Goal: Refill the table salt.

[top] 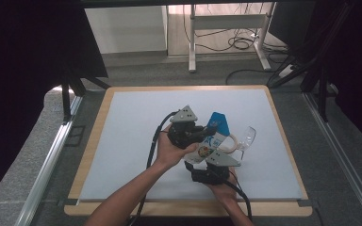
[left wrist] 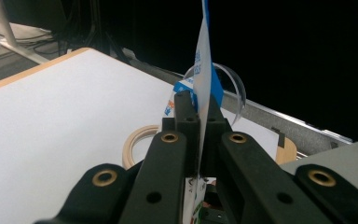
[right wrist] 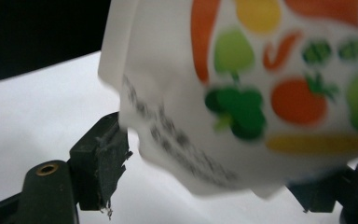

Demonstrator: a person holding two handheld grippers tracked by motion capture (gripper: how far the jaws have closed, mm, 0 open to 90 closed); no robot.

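Where the white mat [top: 132,155] covers the counter [top: 92,141], a pale wooden border shows along the left, far and near edges; the left half of the mat lies bare, giving broad open room, and the far strip toward the rim is bare too.

Left tool [top: 206,130]: black two-jaw body with a grey three-cornered plate on top and a black cable trailing toward the near edge, held in the left hand [top: 172,149] near the mat's middle. In the left gripper view its jaws stand together, clamped on the thin upper edge of the pouch [left wrist: 204,79], which rises edge-on between the pads.

Pouch [top: 211,139]: flat, flexible packet of glossy white film with a blue top and printed fruit and vegetables in orange, green and yellow, plus blurred dark lettering on one side. It is held tilted above the mat, between the two tools, the blue end away from the person.

Tape roll [top: 228,142]: cream ring lying flat on the mat, just beyond the pouch.

Clear piece [top: 248,137]: curved transparent plastic, right of the tape roll; its exact form cannot be told.

Right tool [top: 206,165]: same build, held in the right hand [top: 224,190] near the mat's near edge. In the right gripper view its jaws stand apart, the pouch's lower end [right wrist: 242,102] between them; the left pad [right wrist: 101,163], its covering frayed, sits at the film's edge, while contact at the right jaw cannot be told.

The right strip of the mat lies bare.
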